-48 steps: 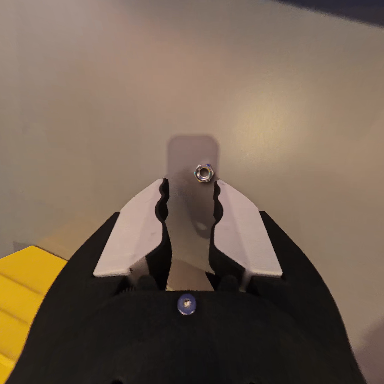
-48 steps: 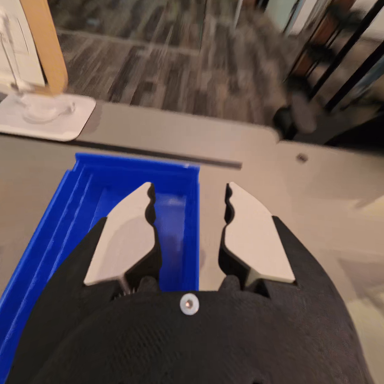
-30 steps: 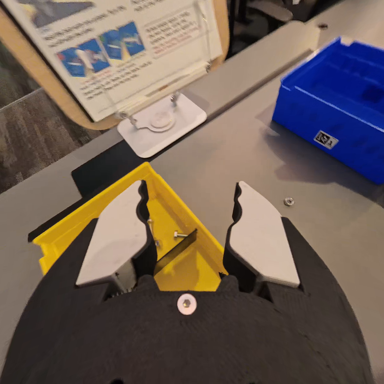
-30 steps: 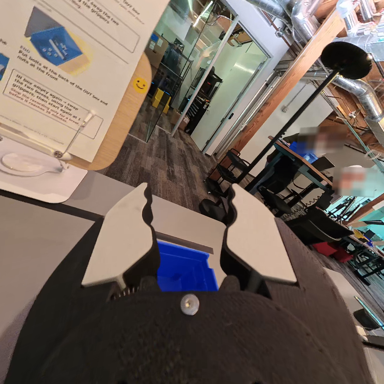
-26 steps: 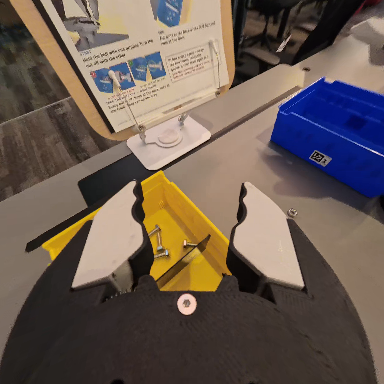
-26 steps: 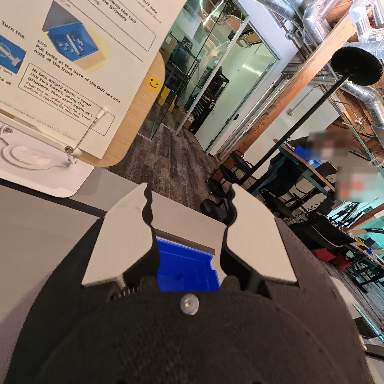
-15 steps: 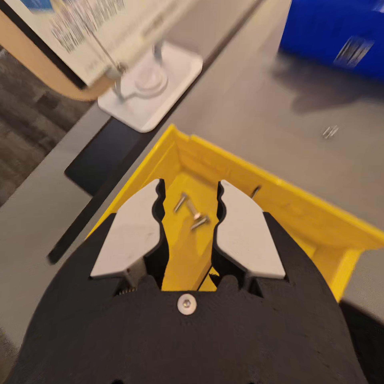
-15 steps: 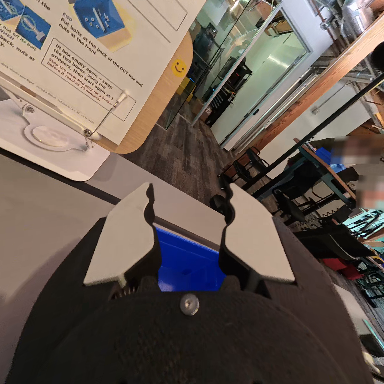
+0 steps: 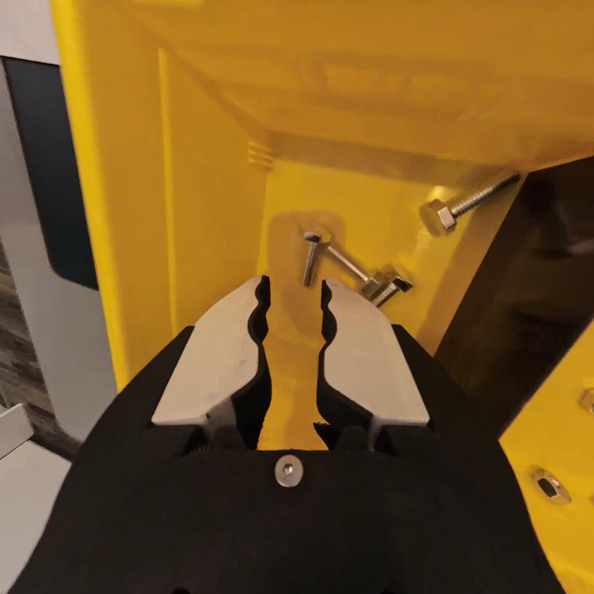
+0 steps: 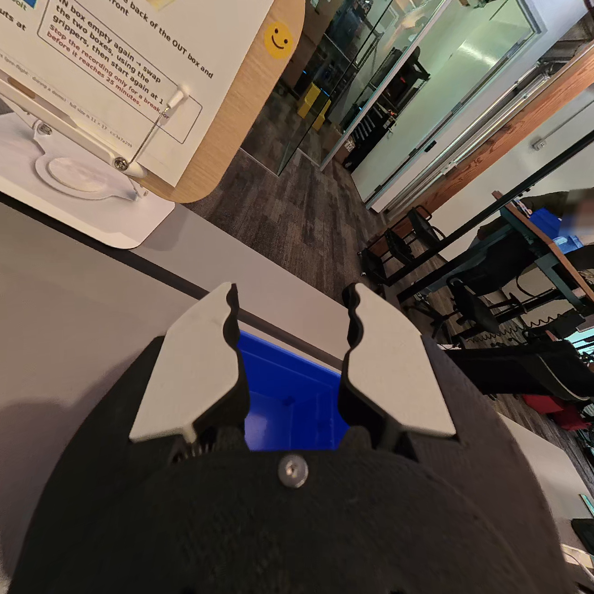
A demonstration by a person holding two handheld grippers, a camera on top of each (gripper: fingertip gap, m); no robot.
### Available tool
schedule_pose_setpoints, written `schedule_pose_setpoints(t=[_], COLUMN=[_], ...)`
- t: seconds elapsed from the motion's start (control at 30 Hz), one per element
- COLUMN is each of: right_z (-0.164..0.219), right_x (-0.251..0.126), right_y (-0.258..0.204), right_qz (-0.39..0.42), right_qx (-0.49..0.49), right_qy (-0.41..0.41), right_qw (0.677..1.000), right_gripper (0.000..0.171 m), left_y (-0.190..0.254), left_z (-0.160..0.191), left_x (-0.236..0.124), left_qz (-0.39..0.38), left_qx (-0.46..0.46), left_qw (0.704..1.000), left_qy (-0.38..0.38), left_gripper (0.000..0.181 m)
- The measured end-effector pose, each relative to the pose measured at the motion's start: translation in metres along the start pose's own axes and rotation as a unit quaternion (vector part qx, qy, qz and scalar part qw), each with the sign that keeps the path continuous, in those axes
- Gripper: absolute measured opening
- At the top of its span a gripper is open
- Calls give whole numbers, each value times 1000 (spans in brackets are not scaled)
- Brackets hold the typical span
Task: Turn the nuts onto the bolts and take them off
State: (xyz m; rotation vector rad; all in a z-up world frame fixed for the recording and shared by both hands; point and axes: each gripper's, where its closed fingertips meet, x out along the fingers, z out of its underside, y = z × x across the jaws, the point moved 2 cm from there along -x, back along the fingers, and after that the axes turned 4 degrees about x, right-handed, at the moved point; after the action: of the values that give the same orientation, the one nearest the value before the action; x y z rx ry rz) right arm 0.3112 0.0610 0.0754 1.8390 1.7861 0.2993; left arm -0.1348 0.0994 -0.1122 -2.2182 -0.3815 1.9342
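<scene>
Lying on the floor of the yellow bin [image 9: 205, 225], a small bolt [image 9: 310, 258] points its shank toward the left gripper [image 9: 295, 283], whose jaws stand narrowly apart with nothing between them, the tips just short of the shank's end. Beside that bolt, to its right, two more bolts [image 9: 369, 279] lie crossed and touching one another, and a fourth bolt [image 9: 466, 205] rests farther right against the bin's dark divider [image 9: 514, 289]. On the near side of the divider, two nuts [image 9: 549, 490] lie on the yellow floor at the right edge of the left wrist view. Away from the yellow bin, the right gripper [image 10: 291, 289] hangs above a blue bin [image 10: 289, 379] with its jaws set wide and empty. Beyond the blue bin the grey table [image 10: 80, 305] carries a white stand [image 10: 83, 199] holding a printed sheet [image 10: 135, 48] on a wooden board [image 10: 244, 106] with a yellow smiley sticker [image 10: 278, 40]. Past the table's edge lie a carpeted floor and office chairs [image 10: 469, 308].
</scene>
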Motion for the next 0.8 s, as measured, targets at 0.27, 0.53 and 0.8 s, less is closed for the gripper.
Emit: schedule_pose_setpoints(t=[0.27, 0.53, 0.8], right_z=[0, -16, -27], right_x=[2, -8, -16], right_y=[-3, -6, -8], right_qz=[-11, -4, 10], right_qx=[-21, -41, -53], right_qy=[-6, 31, 48], right_qw=[1000, 999, 997], right_gripper=[65, 62, 62], left_y=[7, -23, -5], left_z=[-1, 2, -56], left_x=[20, -45, -206], left_qz=[66, -149, -405], left_qx=[-9, -68, -214], left_qw=[998, 985, 883], left_qy=[-4, -48, 99], left_gripper=[10, 9, 9])
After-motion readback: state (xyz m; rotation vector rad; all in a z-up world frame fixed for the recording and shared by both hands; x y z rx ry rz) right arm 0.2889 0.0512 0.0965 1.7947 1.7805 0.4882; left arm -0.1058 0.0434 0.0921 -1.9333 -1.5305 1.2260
